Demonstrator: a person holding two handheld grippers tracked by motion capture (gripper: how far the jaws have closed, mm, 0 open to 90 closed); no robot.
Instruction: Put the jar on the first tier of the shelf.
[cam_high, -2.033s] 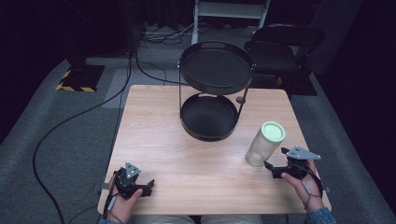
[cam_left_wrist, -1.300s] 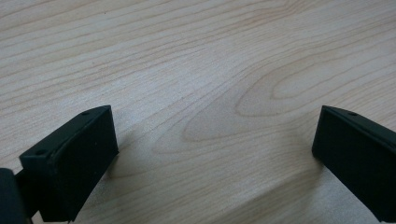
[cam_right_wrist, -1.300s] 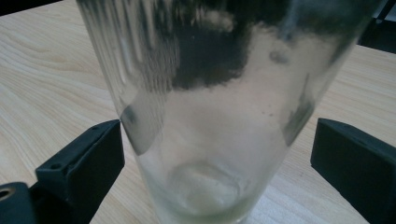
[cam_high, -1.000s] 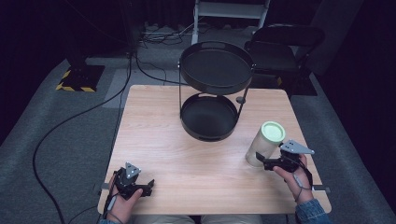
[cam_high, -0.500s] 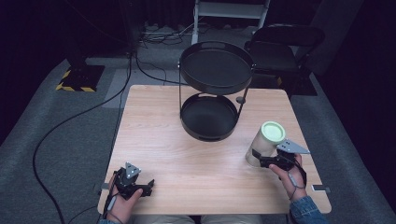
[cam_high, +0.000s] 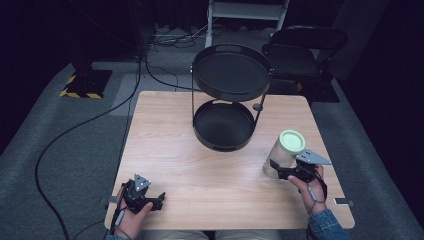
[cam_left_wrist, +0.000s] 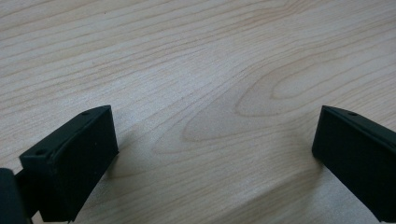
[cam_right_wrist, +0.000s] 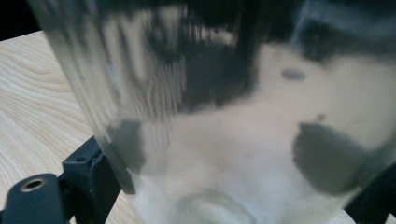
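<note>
One jar (cam_high: 283, 154): clear glass with a pale green lid; upright on the table (cam_high: 175, 150) near its right edge, to the right of the rack's lower tray; in the right gripper view its glass wall (cam_right_wrist: 243, 116) stands close up between the jaws
Right gripper (cam_high: 278, 170): held low at the jar's base from the person's side; one black jaw lies against the jar's left wall and the other shows at its right side; jaws set around the jar, but whether they press on it I cannot tell
Right hand (cam_high: 309, 187): behind the gripper, denim sleeve at the table's near edge
Left gripper (cam_high: 159, 198): resting at the near left corner of the table, well apart from the jar; jaws wide, with bare wood between them (cam_left_wrist: 215, 154); holding nothing
Left hand (cam_high: 131, 215): wrapped around the gripper's body
Rack (cam_high: 230, 95): black, two round trays on a wire frame, at the far middle of the table; both trays bare
Chair (cam_high: 302, 47): dark, on the floor beyond the table's far right corner
</note>
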